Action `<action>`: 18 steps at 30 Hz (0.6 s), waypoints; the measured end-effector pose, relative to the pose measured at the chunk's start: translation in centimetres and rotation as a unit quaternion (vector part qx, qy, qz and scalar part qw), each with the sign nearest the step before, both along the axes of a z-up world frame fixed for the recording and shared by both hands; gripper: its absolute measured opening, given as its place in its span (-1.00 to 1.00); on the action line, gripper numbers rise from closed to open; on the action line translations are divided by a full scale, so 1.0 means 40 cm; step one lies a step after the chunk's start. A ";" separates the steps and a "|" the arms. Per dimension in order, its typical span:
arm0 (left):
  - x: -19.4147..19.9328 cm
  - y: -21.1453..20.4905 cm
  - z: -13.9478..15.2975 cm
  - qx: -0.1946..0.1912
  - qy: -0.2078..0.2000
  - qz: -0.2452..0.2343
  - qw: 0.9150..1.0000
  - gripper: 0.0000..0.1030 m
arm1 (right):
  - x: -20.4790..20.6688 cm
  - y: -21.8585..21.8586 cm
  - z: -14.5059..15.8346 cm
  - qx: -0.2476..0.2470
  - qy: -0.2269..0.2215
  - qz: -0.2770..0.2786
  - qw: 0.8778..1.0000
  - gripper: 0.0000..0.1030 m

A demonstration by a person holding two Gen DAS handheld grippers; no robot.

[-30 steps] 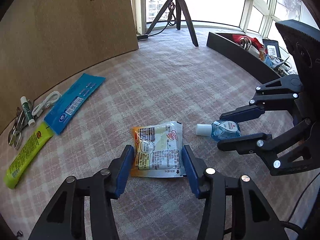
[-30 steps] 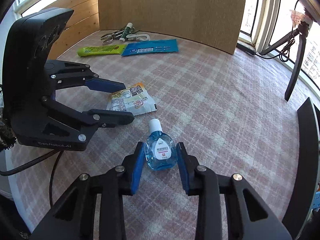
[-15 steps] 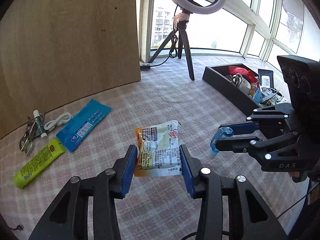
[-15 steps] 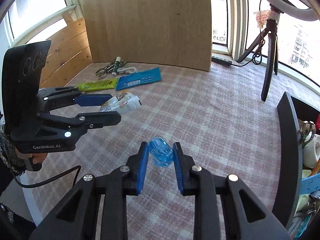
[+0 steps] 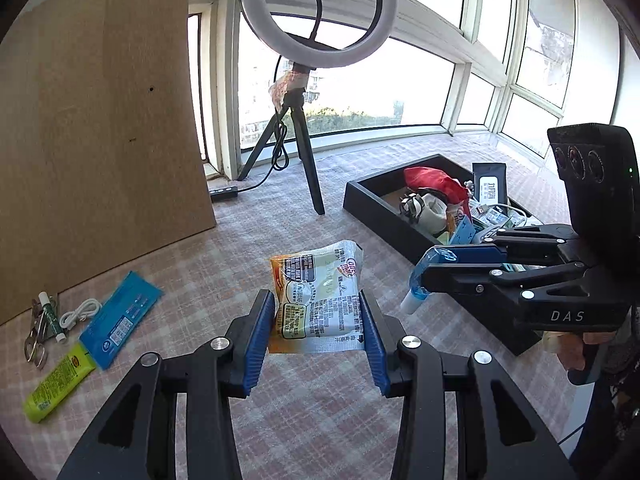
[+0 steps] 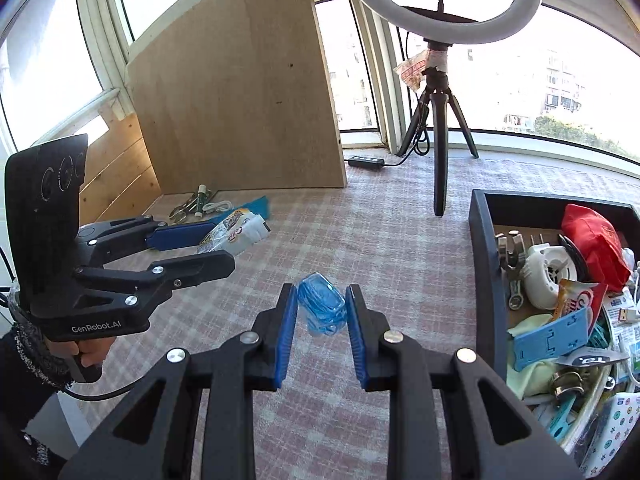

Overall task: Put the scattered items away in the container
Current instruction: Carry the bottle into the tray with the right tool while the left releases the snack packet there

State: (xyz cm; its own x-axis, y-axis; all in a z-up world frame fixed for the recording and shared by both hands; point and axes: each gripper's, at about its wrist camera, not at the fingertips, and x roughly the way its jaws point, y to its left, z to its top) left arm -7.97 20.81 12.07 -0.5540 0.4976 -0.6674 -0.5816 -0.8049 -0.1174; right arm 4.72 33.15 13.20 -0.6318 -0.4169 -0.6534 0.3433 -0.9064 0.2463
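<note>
Left gripper (image 5: pixel 317 322) grasps crinkly foil sachet (image 5: pixel 318 294); right gripper (image 6: pixel 321 322) pinches clear blue plastic bottle (image 6: pixel 321 309), near the rectangular black tray (image 6: pixel 482 248).

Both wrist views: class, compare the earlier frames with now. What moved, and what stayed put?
The left gripper lifted the creamer packet off the cloth; the right gripper lifted the blue bottle, both toward the black tray. Scissors, cable and green tube stayed put.

A sunlit room with large curved windows (image 5: pixel 420 80). A pink checked cloth (image 5: pixel 280 216) covers the surface. A tall wooden board (image 5: pixel 100 140) stands left; a ring light (image 5: pixel 318 12) on a black tripod (image 5: pixel 296 136) stands before the glass.
</note>
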 end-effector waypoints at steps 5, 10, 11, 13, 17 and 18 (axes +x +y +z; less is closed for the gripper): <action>-0.003 0.105 0.038 0.019 0.011 -0.026 0.999 -0.22 | 0.029 0.139 0.053 -0.019 0.013 -0.067 0.997 -0.52; 0.008 0.228 0.070 0.043 0.012 -0.064 0.997 -0.22 | 0.065 0.303 0.090 -0.025 0.024 -0.149 0.988 -0.52; 0.015 0.252 0.075 0.047 0.012 -0.074 0.996 -0.22 | 0.073 0.335 0.095 -0.026 0.026 -0.165 0.986 -0.52; 0.030 0.301 0.084 0.053 0.010 -0.095 0.994 -0.22 | 0.093 0.392 0.102 -0.025 0.029 -0.193 0.980 -0.52; 0.074 0.393 0.084 0.050 0.012 -0.139 0.989 -0.22 | 0.124 0.491 0.112 -0.025 0.031 -0.238 0.970 -0.52; 0.084 0.414 0.081 0.048 0.011 -0.147 0.988 -0.22 | 0.128 0.510 0.112 -0.024 0.031 -0.246 0.968 -0.52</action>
